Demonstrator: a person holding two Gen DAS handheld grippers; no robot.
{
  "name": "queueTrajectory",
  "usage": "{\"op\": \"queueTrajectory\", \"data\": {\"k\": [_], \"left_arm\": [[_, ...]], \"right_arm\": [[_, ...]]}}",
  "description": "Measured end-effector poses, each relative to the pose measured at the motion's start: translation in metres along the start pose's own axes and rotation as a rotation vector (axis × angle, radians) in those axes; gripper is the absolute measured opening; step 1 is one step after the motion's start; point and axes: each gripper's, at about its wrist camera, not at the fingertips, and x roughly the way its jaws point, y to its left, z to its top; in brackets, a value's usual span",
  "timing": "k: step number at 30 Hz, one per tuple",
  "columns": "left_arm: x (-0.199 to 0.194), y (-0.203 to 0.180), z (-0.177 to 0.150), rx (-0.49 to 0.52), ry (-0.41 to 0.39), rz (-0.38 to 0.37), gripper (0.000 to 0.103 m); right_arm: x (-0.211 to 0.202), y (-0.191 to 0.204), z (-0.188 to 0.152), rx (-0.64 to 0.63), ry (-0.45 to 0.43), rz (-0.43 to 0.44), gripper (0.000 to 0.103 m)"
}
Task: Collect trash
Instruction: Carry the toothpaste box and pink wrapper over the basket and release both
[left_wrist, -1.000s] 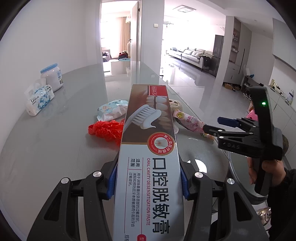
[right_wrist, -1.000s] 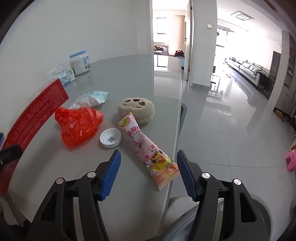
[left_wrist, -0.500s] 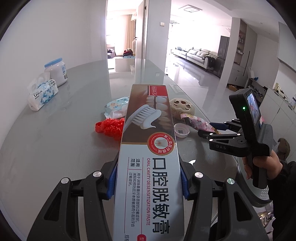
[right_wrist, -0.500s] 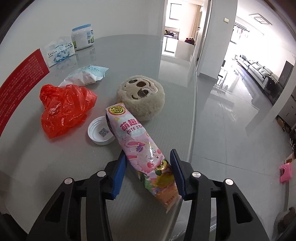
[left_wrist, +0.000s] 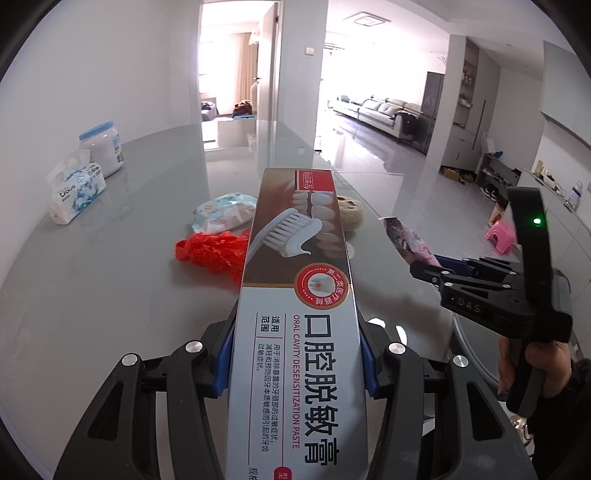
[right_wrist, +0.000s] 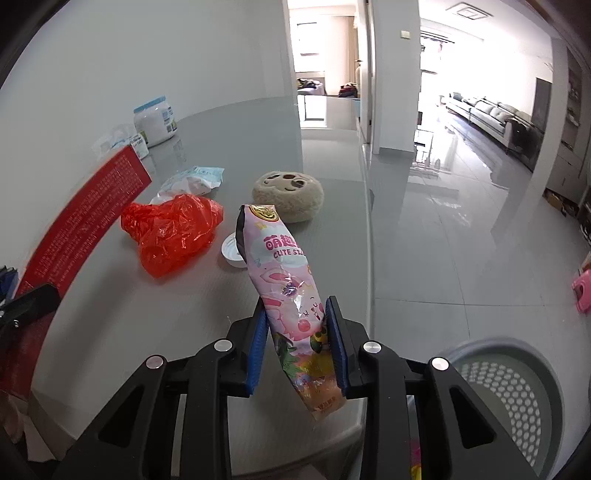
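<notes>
Our right gripper (right_wrist: 297, 332) has just been closing and now clamps the pink snack packet (right_wrist: 286, 291), lifted off the grey worktop (right_wrist: 110, 314) with its top end standing up. Our left gripper (left_wrist: 295, 354) is clamped on the toothpaste box (left_wrist: 299, 295). On the worktop we see a red plastic bag (right_wrist: 171, 232), a white cap (right_wrist: 232, 251) and a round plush (right_wrist: 288, 195). A perforated basket (right_wrist: 517, 387) stands beside its edge.
</notes>
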Motion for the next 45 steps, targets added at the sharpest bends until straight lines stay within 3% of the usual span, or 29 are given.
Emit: {"op": "queueTrajectory", "data": {"k": [5, 10, 13, 22, 32, 34, 35, 36, 37, 38, 45], "left_arm": [[-0.002, -0.031, -0.005, 0.049, -0.003, -0.068, 0.051], [0.005, -0.077, -0.007, 0.102, 0.013, -0.179, 0.051], [0.011, -0.107, -0.008, 0.143, 0.027, -0.245, 0.051], [0.042, -0.182, -0.017, 0.25, 0.101, -0.373, 0.051], [0.072, -0.212, -0.024, 0.304, 0.168, -0.406, 0.052], [0.073, -0.212, -0.025, 0.305, 0.175, -0.412, 0.052], [0.072, -0.213, -0.025, 0.306, 0.174, -0.41, 0.053], [0.072, -0.214, -0.025, 0.31, 0.173, -0.407, 0.061], [0.071, -0.213, -0.025, 0.312, 0.164, -0.399, 0.075], [0.068, -0.212, -0.024, 0.311, 0.146, -0.39, 0.079], [0.063, -0.21, -0.021, 0.31, 0.135, -0.373, 0.08]], "right_arm": [[-0.058, -0.029, -0.036, 0.162, -0.075, -0.047, 0.03], [-0.107, -0.069, -0.086, 0.333, -0.117, -0.17, 0.03], [-0.125, -0.088, -0.112, 0.399, -0.108, -0.233, 0.03], [-0.149, -0.136, -0.155, 0.55, -0.095, -0.296, 0.03], [-0.135, -0.151, -0.162, 0.583, -0.06, -0.289, 0.032], [-0.134, -0.149, -0.161, 0.586, -0.067, -0.285, 0.038], [-0.134, -0.15, -0.161, 0.589, -0.074, -0.284, 0.046], [-0.136, -0.151, -0.161, 0.591, -0.084, -0.283, 0.055], [-0.138, -0.151, -0.161, 0.594, -0.094, -0.288, 0.058], [-0.14, -0.15, -0.161, 0.597, -0.104, -0.294, 0.058], [-0.139, -0.148, -0.162, 0.599, -0.109, -0.275, 0.061]]}}
